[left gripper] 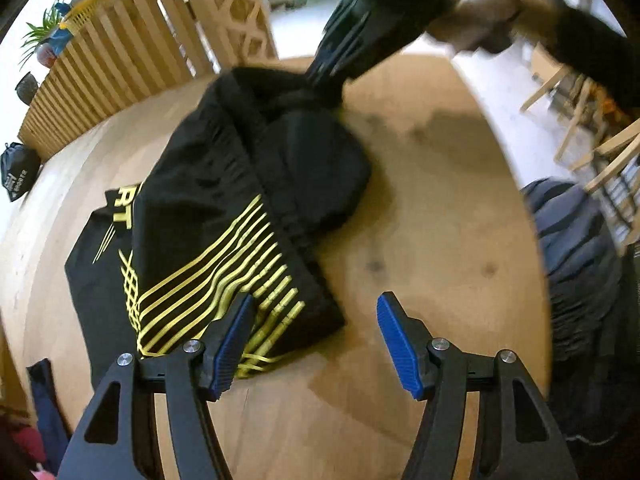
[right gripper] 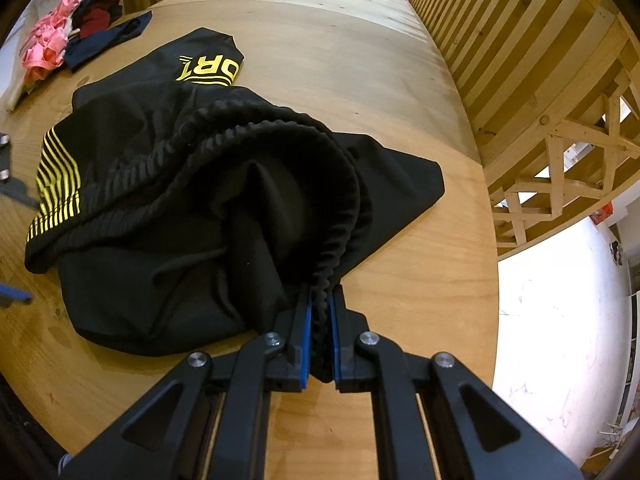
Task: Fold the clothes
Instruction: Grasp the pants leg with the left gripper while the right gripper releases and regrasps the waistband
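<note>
The black shorts (right gripper: 192, 208) are spread over the middle of the wooden table (right gripper: 340, 80), with the yellow striped print (right gripper: 58, 188) turned toward nine o'clock in the right wrist view and the elastic waistband (right gripper: 320, 184) bunched toward six o'clock. The waistband is clamped between the pads of the right gripper (right gripper: 320, 332), whose jaws are pressed together on the ribbed fabric. This corner appears to be pinned so that the garment can be drawn taut and kept from sliding while the other side is arranged.

In the left wrist view, the left gripper (left gripper: 316, 344) is held over the table with its jaws apart and nothing between them; its left pad lies over the striped hem (left gripper: 256, 280) at about seven o'clock, while bare wood is seen between the fingers. The jaws are probably kept wide so that a hem or edge can be taken next. The fold is judged to be at an early stage, since the fabric is rumpled and not squared.

A pile of pink and dark clothes (right gripper: 60, 40) is left at ten o'clock, well apart.
</note>
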The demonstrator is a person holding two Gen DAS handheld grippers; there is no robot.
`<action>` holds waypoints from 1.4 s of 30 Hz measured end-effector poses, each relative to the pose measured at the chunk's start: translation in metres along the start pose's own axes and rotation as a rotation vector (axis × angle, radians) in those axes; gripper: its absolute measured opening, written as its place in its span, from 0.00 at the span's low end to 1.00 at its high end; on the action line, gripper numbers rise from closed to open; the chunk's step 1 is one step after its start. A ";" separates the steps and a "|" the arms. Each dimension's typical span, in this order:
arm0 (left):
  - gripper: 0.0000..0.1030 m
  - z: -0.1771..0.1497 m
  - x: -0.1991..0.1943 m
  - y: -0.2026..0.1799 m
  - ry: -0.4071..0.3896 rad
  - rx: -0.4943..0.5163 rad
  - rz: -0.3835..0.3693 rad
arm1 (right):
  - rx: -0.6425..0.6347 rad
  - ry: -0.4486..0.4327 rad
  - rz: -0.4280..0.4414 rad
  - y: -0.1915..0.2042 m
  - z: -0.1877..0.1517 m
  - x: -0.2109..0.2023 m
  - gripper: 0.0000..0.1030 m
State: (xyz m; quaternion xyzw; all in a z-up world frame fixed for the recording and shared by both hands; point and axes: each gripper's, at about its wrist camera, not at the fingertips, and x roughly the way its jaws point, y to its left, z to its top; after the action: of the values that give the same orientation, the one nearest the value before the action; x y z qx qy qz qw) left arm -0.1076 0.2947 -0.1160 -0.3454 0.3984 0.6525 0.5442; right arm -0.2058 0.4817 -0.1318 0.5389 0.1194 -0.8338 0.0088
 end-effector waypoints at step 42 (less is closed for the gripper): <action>0.23 -0.024 -0.033 0.093 -0.189 -0.394 -0.078 | 0.154 -0.066 0.188 -0.031 -0.020 0.005 0.16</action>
State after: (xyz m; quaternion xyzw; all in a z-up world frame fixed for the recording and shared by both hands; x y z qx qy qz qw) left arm -0.1930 0.2506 -0.0842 -0.3974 0.1968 0.7256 0.5262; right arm -0.1945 0.5162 -0.1377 0.5188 0.0035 -0.8535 0.0492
